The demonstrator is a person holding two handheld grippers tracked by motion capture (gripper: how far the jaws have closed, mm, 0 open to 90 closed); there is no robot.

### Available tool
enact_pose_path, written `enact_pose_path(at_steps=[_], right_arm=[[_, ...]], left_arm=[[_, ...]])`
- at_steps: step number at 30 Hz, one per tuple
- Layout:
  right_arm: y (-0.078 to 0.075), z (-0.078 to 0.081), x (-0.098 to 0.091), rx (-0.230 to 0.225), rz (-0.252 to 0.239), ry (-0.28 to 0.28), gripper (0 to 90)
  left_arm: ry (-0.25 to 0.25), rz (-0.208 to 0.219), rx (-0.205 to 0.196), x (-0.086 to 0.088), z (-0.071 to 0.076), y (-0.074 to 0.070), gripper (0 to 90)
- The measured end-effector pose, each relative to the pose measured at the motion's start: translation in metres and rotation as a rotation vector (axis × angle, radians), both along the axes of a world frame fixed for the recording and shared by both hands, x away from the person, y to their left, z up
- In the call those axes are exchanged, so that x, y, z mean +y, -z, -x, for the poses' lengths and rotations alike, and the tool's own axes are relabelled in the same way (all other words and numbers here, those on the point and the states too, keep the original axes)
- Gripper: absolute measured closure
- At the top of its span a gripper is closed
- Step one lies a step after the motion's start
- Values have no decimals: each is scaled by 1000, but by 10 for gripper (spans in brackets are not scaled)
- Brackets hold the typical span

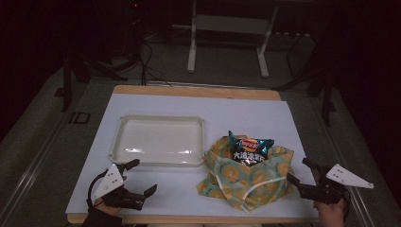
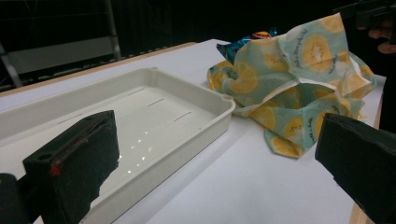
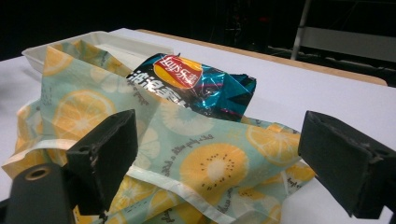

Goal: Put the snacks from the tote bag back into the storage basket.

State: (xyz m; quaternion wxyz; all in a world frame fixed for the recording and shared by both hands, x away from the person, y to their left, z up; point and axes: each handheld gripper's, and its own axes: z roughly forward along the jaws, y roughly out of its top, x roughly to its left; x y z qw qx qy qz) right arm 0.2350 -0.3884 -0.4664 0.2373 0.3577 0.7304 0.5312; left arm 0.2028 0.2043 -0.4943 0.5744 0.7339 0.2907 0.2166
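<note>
Nearest, both claws released: left claw (image 1: 136,178) and right claw (image 1: 299,172) flanking soft, limp fruit-print bag (image 1: 250,179) on tabletop (image 1: 246,111). Light, crinkly, crushable chip packet (image 1: 249,148) poking from bag's far mouth; best pinched by its exposed seam. Beyond-left of bag, tray (image 1: 120,130).

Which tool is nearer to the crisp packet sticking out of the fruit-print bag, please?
Right. The right tool sits open just beside the bag holding the crisp packet; the left tool is open farther off, in front of the tray.
</note>
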Motion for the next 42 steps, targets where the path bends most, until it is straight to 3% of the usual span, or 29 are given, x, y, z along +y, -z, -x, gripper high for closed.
enact_pose_path(at_steps=[18, 22, 28, 42], right_arm=[[-9, 3, 4, 29, -12, -41, 117], [-20, 1, 9, -2, 8, -68, 114], [-33, -12, 17, -23, 37, -85, 128], [-36, -43, 38, 21, 81, -60, 140]], left_arm=[[13, -6, 2, -5, 8, -2, 2], [15, -12, 13, -7, 5, 0, 2], [25, -26, 12, -10, 3, 1, 2], [30, -36, 12, -11, 3, 1, 2]])
